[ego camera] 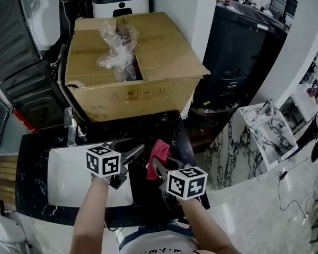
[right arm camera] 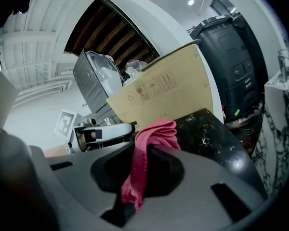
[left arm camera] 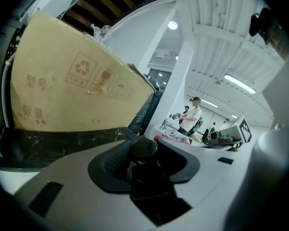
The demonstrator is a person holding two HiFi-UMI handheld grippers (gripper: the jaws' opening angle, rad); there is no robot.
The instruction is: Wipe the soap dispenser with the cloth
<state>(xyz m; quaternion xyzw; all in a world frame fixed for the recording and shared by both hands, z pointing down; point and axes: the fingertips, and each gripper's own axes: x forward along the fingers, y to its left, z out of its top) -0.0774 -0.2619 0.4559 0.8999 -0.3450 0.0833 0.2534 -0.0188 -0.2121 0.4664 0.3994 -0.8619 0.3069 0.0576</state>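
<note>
In the left gripper view a black soap dispenser (left arm camera: 144,150) with a round pump top stands between the grey jaws. My left gripper (ego camera: 137,152) is shut on it, held over the right end of the white sink (ego camera: 63,181). My right gripper (ego camera: 157,164) is shut on a red cloth (ego camera: 158,151). The cloth (right arm camera: 151,136) drapes out of the jaws and hangs down in a fold. The two grippers sit close side by side above the black marble counter (ego camera: 164,127), with the cloth just right of the left jaws. Whether cloth and dispenser touch does not show.
A big open cardboard box (ego camera: 148,83) holding crumpled plastic wrap (ego camera: 116,46) stands at the counter's far edge. A faucet (ego camera: 71,128) rises at the sink's back left. A black appliance (ego camera: 238,52) and a white marbled block (ego camera: 267,131) stand to the right. A person (left arm camera: 194,113) stands far off.
</note>
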